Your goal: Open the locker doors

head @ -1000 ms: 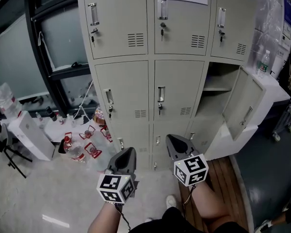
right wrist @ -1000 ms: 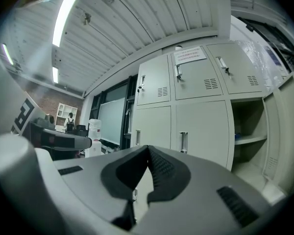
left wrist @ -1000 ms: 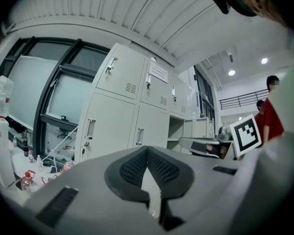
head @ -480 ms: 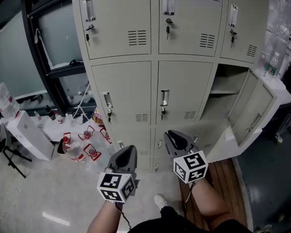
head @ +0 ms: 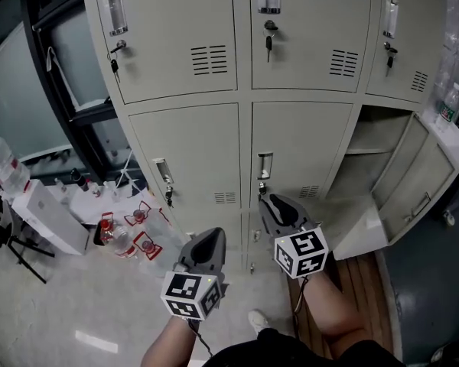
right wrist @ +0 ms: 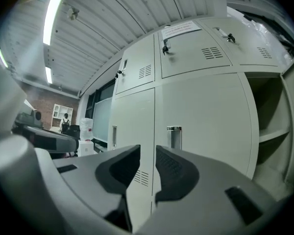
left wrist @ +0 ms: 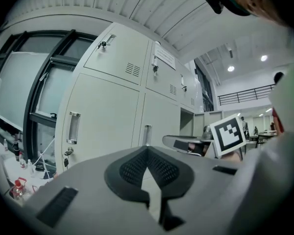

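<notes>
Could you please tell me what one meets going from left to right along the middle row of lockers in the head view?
closed left door → closed middle door → open compartment → swung-open door

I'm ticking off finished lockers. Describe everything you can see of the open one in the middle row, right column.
The open locker sits in the middle row, right column. It looks like pale grey-beige painted sheet metal. Its door stands swung far out to the right, with a slim handle near its free edge. Inside, one shelf crosses the compartment, and nothing shows stored on it. Nothing touches the door.
</notes>
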{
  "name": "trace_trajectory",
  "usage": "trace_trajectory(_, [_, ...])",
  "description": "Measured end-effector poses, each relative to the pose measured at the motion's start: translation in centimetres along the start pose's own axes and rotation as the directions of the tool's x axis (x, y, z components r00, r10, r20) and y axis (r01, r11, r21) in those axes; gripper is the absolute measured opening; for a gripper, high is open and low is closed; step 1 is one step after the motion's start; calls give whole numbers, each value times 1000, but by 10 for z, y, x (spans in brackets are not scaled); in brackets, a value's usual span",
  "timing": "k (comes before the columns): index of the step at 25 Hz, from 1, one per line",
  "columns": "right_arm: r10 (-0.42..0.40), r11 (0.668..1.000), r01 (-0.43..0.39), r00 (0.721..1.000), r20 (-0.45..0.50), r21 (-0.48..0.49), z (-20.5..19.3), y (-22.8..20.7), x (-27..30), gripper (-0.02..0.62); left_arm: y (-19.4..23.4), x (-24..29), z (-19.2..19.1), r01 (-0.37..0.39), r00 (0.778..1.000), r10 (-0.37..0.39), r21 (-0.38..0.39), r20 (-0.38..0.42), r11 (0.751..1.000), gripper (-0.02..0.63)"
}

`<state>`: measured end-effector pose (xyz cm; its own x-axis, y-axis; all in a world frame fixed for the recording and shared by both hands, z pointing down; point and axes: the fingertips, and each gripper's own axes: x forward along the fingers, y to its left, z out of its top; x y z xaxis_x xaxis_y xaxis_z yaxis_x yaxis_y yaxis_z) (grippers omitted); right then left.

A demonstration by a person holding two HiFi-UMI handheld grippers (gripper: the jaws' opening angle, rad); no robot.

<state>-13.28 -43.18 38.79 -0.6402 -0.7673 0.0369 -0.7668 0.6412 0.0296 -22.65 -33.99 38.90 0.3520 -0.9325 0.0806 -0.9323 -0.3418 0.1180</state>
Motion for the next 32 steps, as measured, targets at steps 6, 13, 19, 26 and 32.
trace_trajectory(6, [-10, 1000, 11, 1000, -12, 15, -8, -24, 40, 137, 13, 33, -5, 2, 1000, -2, 2, -19, 1000, 3])
trace_trajectory(13, [-35, 999, 35, 999, -20, 1, -10, -42, 83, 164, 24, 59, -5, 10, 1000, -10, 1, -21, 1000, 3])
trace_trajectory(19, [-39, 999, 39, 999, -31, 9, -17, -45, 107, 169, 40, 69, -11, -8, 1000, 8, -19, -22, 1000, 3])
trace_trajectory(26, [-65, 998, 65, 997, -32, 11, -20, -49, 119, 152, 48, 77, -14, -23, 1000, 22, -34, -18, 999, 3])
trace_trajectory(32, [-115, 993, 115, 993, -38, 8, -21, -55, 118, 94, 50, 74, -12, -32, 999, 31, -35, -13, 999, 3])
